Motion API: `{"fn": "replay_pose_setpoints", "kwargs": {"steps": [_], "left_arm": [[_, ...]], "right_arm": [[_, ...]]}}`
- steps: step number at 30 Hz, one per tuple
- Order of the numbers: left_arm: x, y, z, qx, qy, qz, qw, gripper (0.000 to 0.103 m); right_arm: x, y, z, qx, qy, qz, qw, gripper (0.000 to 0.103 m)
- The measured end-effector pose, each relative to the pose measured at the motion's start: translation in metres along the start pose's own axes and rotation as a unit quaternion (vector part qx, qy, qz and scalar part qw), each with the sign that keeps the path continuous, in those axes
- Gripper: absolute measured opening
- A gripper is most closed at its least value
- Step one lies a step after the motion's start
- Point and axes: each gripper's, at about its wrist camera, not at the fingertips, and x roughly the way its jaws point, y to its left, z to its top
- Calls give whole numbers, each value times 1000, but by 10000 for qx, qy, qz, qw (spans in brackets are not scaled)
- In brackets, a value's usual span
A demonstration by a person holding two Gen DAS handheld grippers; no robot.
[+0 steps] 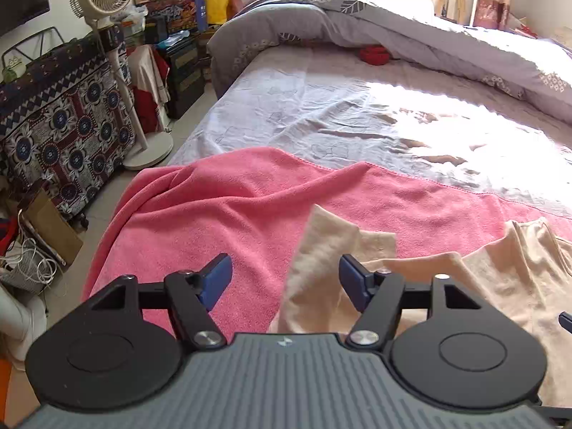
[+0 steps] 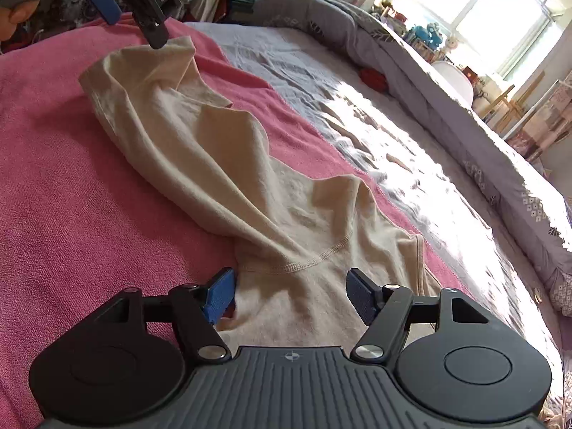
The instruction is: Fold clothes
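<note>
2 grippers stand released over a cream garment (image 2: 228, 164) lying rumpled on a pink towel (image 2: 71, 186). Left gripper (image 1: 286, 279) straddles 1 raised end, pads clear. Right gripper (image 2: 291, 291) brackets the stitched hem. Bare grey sheet (image 1: 304, 114) lies beyond the towel's far edge.

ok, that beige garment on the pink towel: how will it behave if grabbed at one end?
Likely floppy: the beige garment lies in soft folds and ridges. Probably light, thin knit. It may drag and bunch on the napped pink towel rather than slide.
</note>
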Motion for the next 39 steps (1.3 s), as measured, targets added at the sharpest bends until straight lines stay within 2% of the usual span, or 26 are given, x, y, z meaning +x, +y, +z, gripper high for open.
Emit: {"fn": "replay_pose_setpoints", "kwargs": {"steps": [1,4,5,7,8,9,10,14,17,21,24,27,30,33,35,39], "left_arm": [[8,-2,0,101,116,-115,9998,71],[53,-6,-3,258,815,-300,9959,72],[61,-7,-4,275,896,-285,9952,74],[58,-11,-4,299,764,-227,9964,63],[55,-12,-2,244,755,-249,9965,39],[50,-11,1,95,721,-284,9970,6],[44,-8,4,-80,678,-315,9972,4],[20,6,17,-617,487,-414,9960,2],[0,20,28,-928,291,-408,9944,2],[-20,38,35,-1216,25,-193,9924,1],[-5,43,25,-1025,378,315,9935,1],[17,47,7,-857,885,574,9907,1],[30,46,-5,-559,1164,766,9887,3],[8,45,5,-538,768,455,9946,3],[-6,43,12,-418,551,451,9966,6],[-7,46,14,-245,577,539,9966,7]], "right_arm": [[1,0,-1,30,32,-8,10000,71],[6,3,-1,89,92,-40,9999,72],[7,4,0,92,97,-60,9999,73],[9,6,2,82,99,-109,9999,74],[9,6,4,78,99,-132,9998,74],[9,6,5,103,86,-140,9998,74],[9,5,6,129,73,-147,9998,74],[3,-1,10,301,-52,-159,9994,74],[-8,-16,16,672,-329,-26,9972,75],[-18,-39,22,1094,-490,-20,9928,85],[-13,-49,20,1107,-361,-229,9929,85],[-6,-54,17,1107,-198,-326,9931,85],[3,-61,14,1238,-140,-336,9916,85],[15,-66,19,1266,-203,-366,9911,85],[28,-72,30,1381,-293,-226,9897,85],[67,-87,56,1945,-254,-3,9806,89]]}}
